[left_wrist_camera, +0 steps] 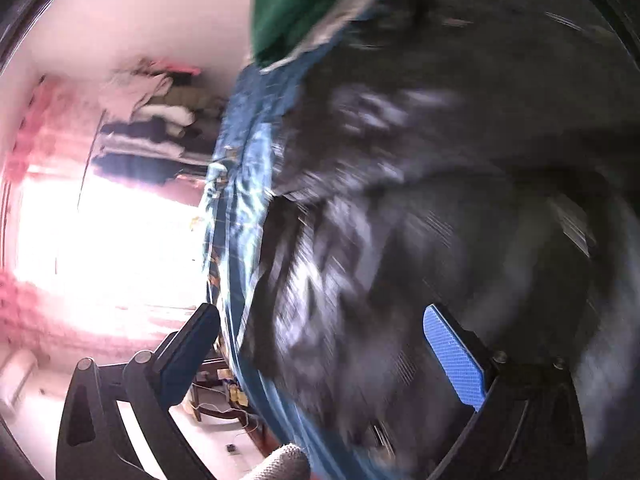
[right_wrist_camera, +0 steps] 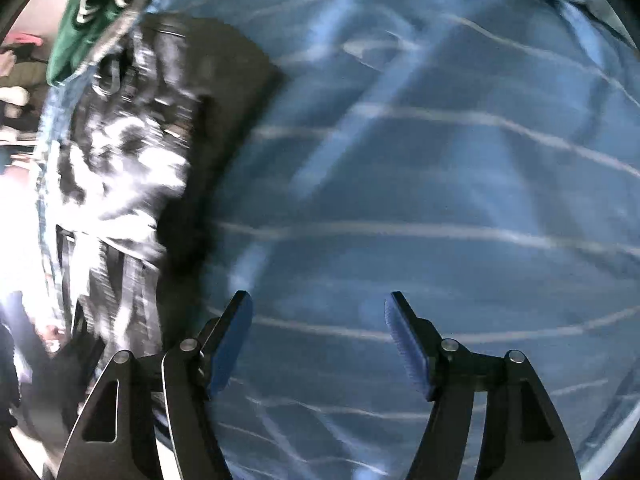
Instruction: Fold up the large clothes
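Observation:
A large black garment with white print [left_wrist_camera: 420, 200] lies on a blue sheet with pale stripes [left_wrist_camera: 244, 168]; the view is blurred. My left gripper [left_wrist_camera: 320, 336] is open, its blue-padded fingers [left_wrist_camera: 452, 356] spread over the garment's edge, holding nothing. In the right wrist view the same black garment [right_wrist_camera: 132, 152] lies at the left on the blue sheet [right_wrist_camera: 440, 160]. My right gripper [right_wrist_camera: 320, 336] is open and empty over bare sheet, to the right of the garment.
A green garment with white lettering [left_wrist_camera: 292, 4] lies beyond the black one, and shows in the right wrist view [right_wrist_camera: 96, 4]. A bright window [left_wrist_camera: 100, 240] and shelves of folded clothes [left_wrist_camera: 152, 120] lie past the sheet's edge. A gloved fingertip [left_wrist_camera: 280, 464] shows at the bottom.

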Motion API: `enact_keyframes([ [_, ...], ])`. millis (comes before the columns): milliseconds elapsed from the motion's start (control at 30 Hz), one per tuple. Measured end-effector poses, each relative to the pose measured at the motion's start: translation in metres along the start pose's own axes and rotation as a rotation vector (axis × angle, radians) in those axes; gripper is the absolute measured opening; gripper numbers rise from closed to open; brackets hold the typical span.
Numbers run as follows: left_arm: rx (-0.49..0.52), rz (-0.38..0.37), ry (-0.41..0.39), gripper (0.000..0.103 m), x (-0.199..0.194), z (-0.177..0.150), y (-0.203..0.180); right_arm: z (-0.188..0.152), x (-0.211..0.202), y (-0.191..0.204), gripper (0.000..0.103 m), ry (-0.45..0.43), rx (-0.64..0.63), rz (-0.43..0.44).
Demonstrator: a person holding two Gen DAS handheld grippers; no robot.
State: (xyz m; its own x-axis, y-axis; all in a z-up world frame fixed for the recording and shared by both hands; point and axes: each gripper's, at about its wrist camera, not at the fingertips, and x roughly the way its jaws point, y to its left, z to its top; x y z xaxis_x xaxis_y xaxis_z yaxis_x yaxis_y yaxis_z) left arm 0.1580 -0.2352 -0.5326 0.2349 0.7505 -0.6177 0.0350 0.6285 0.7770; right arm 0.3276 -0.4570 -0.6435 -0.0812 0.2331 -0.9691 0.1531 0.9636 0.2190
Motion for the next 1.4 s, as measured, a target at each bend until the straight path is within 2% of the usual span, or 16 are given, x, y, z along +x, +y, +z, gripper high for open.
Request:
enact_keyframes([
  [100, 0.062, -0.045, -0.01, 0.103, -0.042, -0.031, -0.026, -0.016, 0.002, -0.032, 0.071, 0.021, 0.067, -0.005],
  [233, 0.14, -0.032, -0.08, 0.103, -0.071, -0.054, -0.076, -0.026, 0.001, -0.068, 0.071, 0.027, 0.158, -0.015],
  [300, 0.194, 0.017, -0.085, 0.103, -0.07, -0.058, -0.104, -0.027, -0.001, -0.08, 0.071, 0.017, 0.189, -0.023],
  [400, 0.174, 0.116, -0.073, 0.103, -0.056, -0.046, -0.125, -0.024, -0.007, -0.094, 0.071, 0.002, 0.226, -0.018],
  [533, 0.103, 0.125, 0.005, 0.103, -0.049, -0.024, -0.117, -0.022, -0.01, -0.102, 0.071, -0.005, 0.254, 0.004],
  [633, 0.076, 0.068, -0.02, 0.103, -0.067, -0.024, -0.113, -0.021, -0.01, -0.104, 0.071, 0.0, 0.259, 0.013],
  [700, 0.109, 0.056, -0.045, 0.103, -0.077, -0.03, -0.121, -0.026, -0.016, -0.123, 0.071, 0.012, 0.265, 0.022],
  [833, 0.154, 0.007, -0.07, 0.103, -0.089, -0.044, -0.138, -0.03, -0.018, -0.128, 0.071, 0.024, 0.278, 0.028],
  [933, 0.146, 0.056, -0.056, 0.103, -0.071, -0.045, -0.14, -0.031, -0.022, -0.132, 0.071, 0.012, 0.269, 0.016],
  [1067, 0.048, 0.143, -0.039, 0.103, -0.036, -0.025, -0.117, -0.025, -0.027, -0.133, 0.071, 0.008, 0.264, 0.012],
  [1233, -0.064, 0.089, 0.074, 0.102, 0.001, 0.003, -0.088, -0.01, -0.012, -0.129, 0.071, 0.004, 0.282, 0.038],
  [1267, -0.073, 0.072, 0.088, 0.1, 0.003, 0.007, -0.082, -0.004, -0.011, -0.128, 0.071, -0.005, 0.29, 0.053],
  [1300, -0.084, 0.047, 0.09, 0.088, 0.003, 0.008, -0.078, 0.0, -0.007, -0.129, 0.076, -0.016, 0.294, 0.076],
  [1333, -0.1, 0.002, 0.088, 0.069, 0.0, 0.008, -0.072, 0.005, -0.005, -0.128, 0.079, -0.03, 0.296, 0.106],
  [1367, -0.107, -0.04, 0.08, 0.058, -0.005, 0.007, -0.068, 0.012, -0.007, -0.124, 0.079, -0.054, 0.295, 0.163],
  [1400, -0.114, -0.073, 0.064, 0.039, -0.012, 0.005, -0.064, 0.017, -0.009, -0.12, 0.079, -0.071, 0.288, 0.227],
])
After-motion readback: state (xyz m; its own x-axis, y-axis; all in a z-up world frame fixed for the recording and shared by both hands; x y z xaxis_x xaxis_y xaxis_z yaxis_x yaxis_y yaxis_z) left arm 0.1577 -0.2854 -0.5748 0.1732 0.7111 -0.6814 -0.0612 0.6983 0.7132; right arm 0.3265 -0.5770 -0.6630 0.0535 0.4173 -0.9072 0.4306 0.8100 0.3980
